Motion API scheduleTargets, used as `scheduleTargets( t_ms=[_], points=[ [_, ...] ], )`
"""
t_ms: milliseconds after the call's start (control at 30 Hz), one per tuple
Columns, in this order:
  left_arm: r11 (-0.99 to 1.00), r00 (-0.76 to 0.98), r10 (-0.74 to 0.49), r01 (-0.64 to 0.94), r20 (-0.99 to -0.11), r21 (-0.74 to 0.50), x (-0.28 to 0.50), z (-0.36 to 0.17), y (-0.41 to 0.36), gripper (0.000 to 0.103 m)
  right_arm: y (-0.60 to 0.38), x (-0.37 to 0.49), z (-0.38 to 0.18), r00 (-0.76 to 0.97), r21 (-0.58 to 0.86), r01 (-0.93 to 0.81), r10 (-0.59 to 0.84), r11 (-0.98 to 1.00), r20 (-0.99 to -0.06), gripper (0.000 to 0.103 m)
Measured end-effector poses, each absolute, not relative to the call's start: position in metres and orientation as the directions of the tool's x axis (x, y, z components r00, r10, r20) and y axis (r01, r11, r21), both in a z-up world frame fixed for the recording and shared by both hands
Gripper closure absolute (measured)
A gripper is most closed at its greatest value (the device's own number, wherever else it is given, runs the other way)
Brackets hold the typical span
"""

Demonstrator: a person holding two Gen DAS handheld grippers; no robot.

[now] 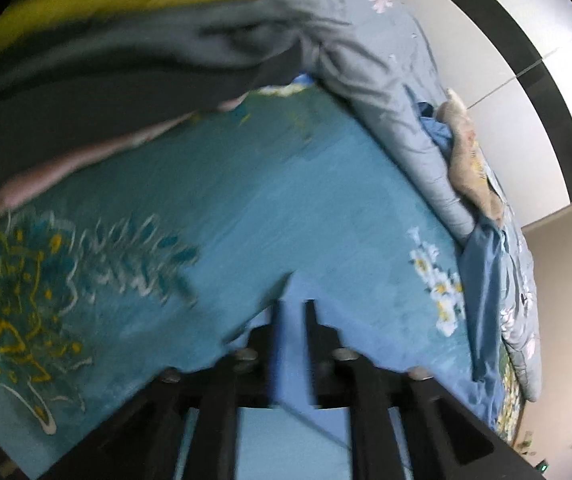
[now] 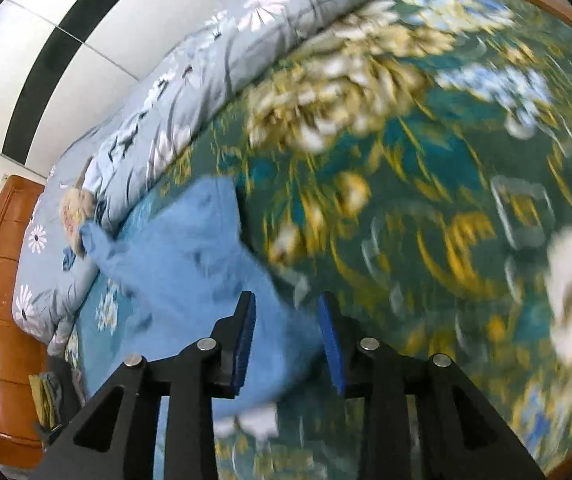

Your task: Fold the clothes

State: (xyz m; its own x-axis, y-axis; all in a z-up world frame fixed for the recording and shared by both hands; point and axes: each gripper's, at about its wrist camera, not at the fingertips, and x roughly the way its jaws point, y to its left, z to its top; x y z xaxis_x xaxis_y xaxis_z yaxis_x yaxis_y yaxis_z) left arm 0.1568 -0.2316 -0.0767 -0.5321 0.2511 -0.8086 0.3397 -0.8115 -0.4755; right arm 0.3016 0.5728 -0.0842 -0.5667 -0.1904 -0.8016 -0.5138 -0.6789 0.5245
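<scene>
A light blue garment (image 2: pixel 190 264) lies rumpled on the bed's teal flowered blanket (image 2: pixel 426 208), reaching from about nine o'clock in the right wrist view down between the fingers. The right gripper (image 2: pixel 288 336) has its jaws spread, blue cloth in the gap between them. The left gripper (image 1: pixel 292 344) has its jaws nearly together; blur hides whether they pinch the blue fabric there. One grey flowered quilt (image 1: pixel 366 64) is bunched at one o'clock. One heap of dark and yellow-green clothes (image 1: pixel 106 40) sits at eleven.
</scene>
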Motion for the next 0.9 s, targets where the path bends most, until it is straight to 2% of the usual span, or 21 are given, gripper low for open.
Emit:
scheduleTargets(
  t_ms=[33,67,167,367,467,533,567,600,767,900],
  points=[
    [-0.821,-0.544,0.248,0.321,-0.801,-0.472,0.152,-0.066,-0.224,0.046,0.575,0.286,-0.088,-0.577,0.547,-0.504,-0.212,-0.668,-0.789,0.052],
    [-0.830,-0.556,0.245,0.303,-0.794,-0.468,0.148,-0.054,-0.215,0.036,0.577,0.270,-0.092,-0.586,0.570,-0.496,-0.232,-0.655,-0.777,0.049],
    [-0.850,-0.594,0.234,0.260,-0.770,-0.459,0.143,-0.030,-0.193,0.022,0.575,0.222,-0.110,-0.577,0.585,-0.491,-0.263,-0.645,-0.773,0.045],
    [-0.853,-0.630,0.262,0.203,-0.731,-0.480,0.142,-0.011,-0.149,0.011,0.573,0.161,-0.136,-0.535,0.551,-0.508,-0.259,-0.662,-0.804,0.045],
    [-0.854,-0.647,0.276,0.174,-0.711,-0.490,0.141,-0.002,-0.127,0.010,0.570,0.151,-0.138,-0.540,0.552,-0.508,-0.255,-0.661,-0.802,0.045],
    [-0.855,-0.658,0.285,0.155,-0.697,-0.495,0.140,0.004,-0.113,0.010,0.568,0.147,-0.137,-0.544,0.551,-0.509,-0.249,-0.661,-0.801,0.049],
    [-0.855,-0.663,0.290,0.145,-0.690,-0.498,0.140,0.007,-0.105,0.010,0.568,0.145,-0.136,-0.545,0.550,-0.511,-0.246,-0.660,-0.801,0.064],
    [-0.854,-0.654,0.296,0.145,-0.696,-0.500,0.137,0.005,-0.098,0.010,0.569,0.143,-0.136,-0.546,0.549,-0.515,-0.242,-0.658,-0.802,0.075],
    [-0.847,-0.605,0.342,0.132,-0.719,-0.514,0.128,-0.009,-0.075,0.010,0.570,0.141,-0.120,-0.554,0.525,-0.489,-0.218,-0.696,-0.804,0.079],
    [-0.847,-0.592,0.345,0.139,-0.728,-0.514,0.128,-0.017,-0.069,0.010,0.595,0.155,-0.092,-0.589,0.440,-0.531,-0.057,-0.724,-0.806,0.079]
  ],
)
